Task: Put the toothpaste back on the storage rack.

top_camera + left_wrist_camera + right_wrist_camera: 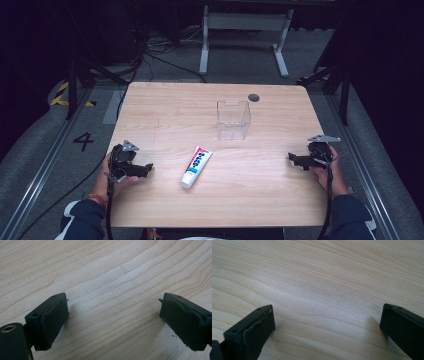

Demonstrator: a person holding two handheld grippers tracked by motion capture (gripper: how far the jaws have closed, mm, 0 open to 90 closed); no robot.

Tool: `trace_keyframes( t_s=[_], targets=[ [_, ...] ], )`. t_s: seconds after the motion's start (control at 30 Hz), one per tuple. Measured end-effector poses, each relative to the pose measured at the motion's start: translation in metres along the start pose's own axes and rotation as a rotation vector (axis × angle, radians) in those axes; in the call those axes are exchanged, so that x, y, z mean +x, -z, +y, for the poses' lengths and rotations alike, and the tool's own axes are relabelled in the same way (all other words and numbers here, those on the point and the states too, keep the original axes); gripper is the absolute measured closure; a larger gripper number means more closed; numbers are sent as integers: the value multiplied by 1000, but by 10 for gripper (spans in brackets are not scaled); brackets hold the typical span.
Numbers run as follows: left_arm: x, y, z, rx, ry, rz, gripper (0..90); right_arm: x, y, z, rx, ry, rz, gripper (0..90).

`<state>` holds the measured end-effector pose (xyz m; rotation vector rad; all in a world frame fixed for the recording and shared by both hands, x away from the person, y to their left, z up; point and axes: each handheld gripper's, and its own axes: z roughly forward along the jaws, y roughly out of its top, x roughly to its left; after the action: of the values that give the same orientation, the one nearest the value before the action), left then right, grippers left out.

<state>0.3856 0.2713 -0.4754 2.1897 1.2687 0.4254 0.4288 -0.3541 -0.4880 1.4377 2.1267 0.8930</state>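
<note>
Down on the wooden table, a toothpaste tube lies flat near the middle of the near half, white cap toward the person and its blue-and-red label facing up. Beyond it, and apart from it, stands a clear plastic box, upright with its top open. The left gripper rests at the table's left edge, well to the left of the tube, its jaws spread wide with only bare wood between them, as the left gripper view confirms. The right gripper sits at the right edge, well apart from the tube, jaws likewise wide and holding nothing.
</note>
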Motion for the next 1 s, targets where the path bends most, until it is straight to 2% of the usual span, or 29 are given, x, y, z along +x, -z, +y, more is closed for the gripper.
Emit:
trace_keyframes(
  t_s=[0.13, 0.17, 0.3, 0.47, 0.53, 0.57, 0.6, 0.73, 0.77, 0.87, 1.0],
  targets=[
    [0, 0, -2, -21, -13, 0, 82, 0, 0, 0, 0, 1, 1, 0],
    [0, -1, -4, -38, -27, -12, 82, 0, 0, 0, 0, 2, 2, 0],
    [1, -1, -8, -68, -39, -28, 81, 0, 0, 0, 0, 3, 3, 0],
    [1, 2, -5, -22, -35, -24, 96, 0, 0, 0, 0, 4, 4, 0],
    [0, 4, -3, -10, -48, -27, 124, 0, 0, 0, 0, 6, 4, 0],
    [-3, 7, -1, 14, -66, -15, 179, 0, 0, 0, -1, 5, 3, 0],
    [-5, 10, 1, 18, -86, -5, 170, 0, 0, 0, -1, 5, 3, 0],
    [-8, 17, 5, 11, -79, -10, 174, 0, 0, 0, -1, 6, 4, 0],
    [-9, 21, 8, 1, -87, -25, 177, 0, 0, 0, -1, 6, 5, 0],
    [-13, 26, 13, -7, -94, -31, 183, 0, 0, 0, -1, 6, 5, 0],
    [-28, 29, 24, -3, -103, -29, 195, 0, 0, 0, -1, 9, 6, 0]
  ],
)
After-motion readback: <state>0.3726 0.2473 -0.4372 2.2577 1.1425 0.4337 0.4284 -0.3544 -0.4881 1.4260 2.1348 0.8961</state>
